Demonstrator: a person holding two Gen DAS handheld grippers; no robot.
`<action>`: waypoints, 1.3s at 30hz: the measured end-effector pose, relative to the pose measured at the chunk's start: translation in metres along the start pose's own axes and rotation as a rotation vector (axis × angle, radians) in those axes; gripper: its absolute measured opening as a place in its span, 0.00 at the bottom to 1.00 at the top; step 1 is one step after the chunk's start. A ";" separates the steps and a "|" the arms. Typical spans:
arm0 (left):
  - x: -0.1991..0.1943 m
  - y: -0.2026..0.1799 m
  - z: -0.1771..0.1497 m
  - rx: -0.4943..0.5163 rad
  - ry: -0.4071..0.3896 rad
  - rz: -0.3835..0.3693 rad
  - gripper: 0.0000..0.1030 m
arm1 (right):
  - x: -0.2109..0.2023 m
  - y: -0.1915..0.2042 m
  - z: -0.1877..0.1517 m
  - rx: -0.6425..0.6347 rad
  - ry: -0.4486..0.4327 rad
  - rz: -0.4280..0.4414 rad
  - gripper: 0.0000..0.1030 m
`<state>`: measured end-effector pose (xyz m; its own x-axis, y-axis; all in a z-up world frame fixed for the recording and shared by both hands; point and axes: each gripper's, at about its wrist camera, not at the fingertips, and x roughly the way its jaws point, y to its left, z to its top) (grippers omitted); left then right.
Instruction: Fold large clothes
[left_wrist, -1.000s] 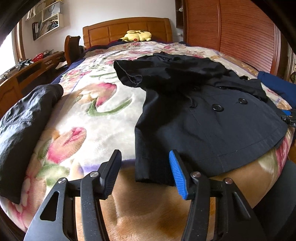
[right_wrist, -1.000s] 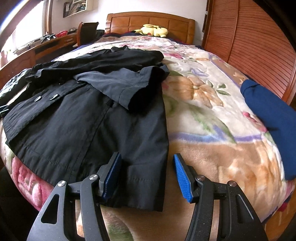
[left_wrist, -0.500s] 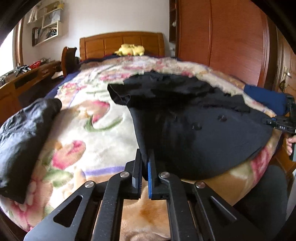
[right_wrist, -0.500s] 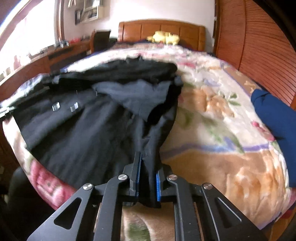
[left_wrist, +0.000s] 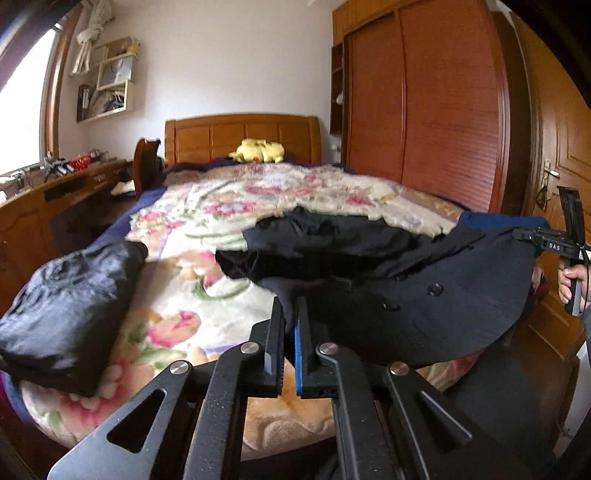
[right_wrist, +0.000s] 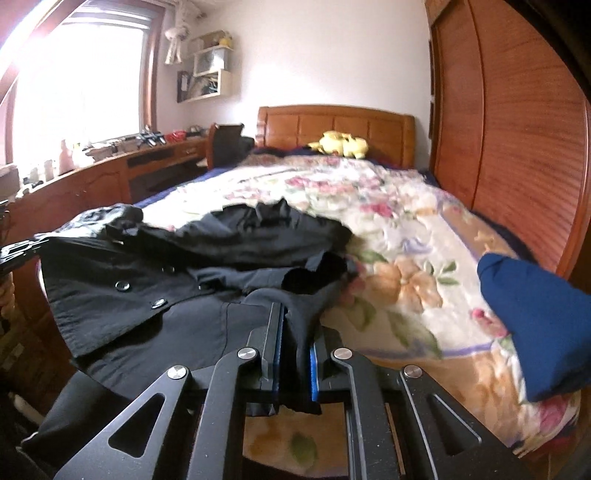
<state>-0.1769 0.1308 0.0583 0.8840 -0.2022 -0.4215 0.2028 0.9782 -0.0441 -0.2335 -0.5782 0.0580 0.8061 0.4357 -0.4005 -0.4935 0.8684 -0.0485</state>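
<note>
A black buttoned coat (left_wrist: 424, 295) (right_wrist: 147, 295) lies across the near end of a bed with a floral blanket (left_wrist: 221, 206) (right_wrist: 388, 229). My left gripper (left_wrist: 289, 306) is shut on the coat's left hem corner, with the cloth pinched between its pads. My right gripper (right_wrist: 295, 314) is shut on the right hem corner, and a fold of black fabric hangs down between its fingers. The hem is stretched between both grippers and raised off the blanket. In the left wrist view the right gripper (left_wrist: 532, 236) shows at the far right, held by a hand (left_wrist: 570, 282).
A folded black garment (left_wrist: 70, 310) lies on the bed's left side, a blue one (right_wrist: 535, 325) on its right. A yellow plush toy (left_wrist: 258, 149) sits by the headboard. A wooden desk (right_wrist: 110, 177) runs along the left, a wardrobe (left_wrist: 443, 110) along the right.
Both grippers went from open around the coat's hem corners to shut on them. Since then they have risen, lifting the hem off the blanket.
</note>
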 end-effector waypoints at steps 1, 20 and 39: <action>-0.006 0.000 0.002 0.002 -0.012 0.000 0.04 | -0.008 0.001 0.001 -0.004 -0.013 0.001 0.10; -0.088 -0.003 0.071 0.045 -0.262 0.003 0.04 | -0.112 0.026 0.013 -0.079 -0.265 -0.061 0.10; 0.077 0.044 0.086 -0.010 -0.065 0.099 0.04 | 0.024 0.031 0.044 -0.097 -0.112 -0.141 0.10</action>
<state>-0.0634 0.1546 0.1018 0.9252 -0.1064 -0.3643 0.1087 0.9940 -0.0144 -0.2153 -0.5306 0.0872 0.8982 0.3397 -0.2790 -0.3979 0.8981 -0.1872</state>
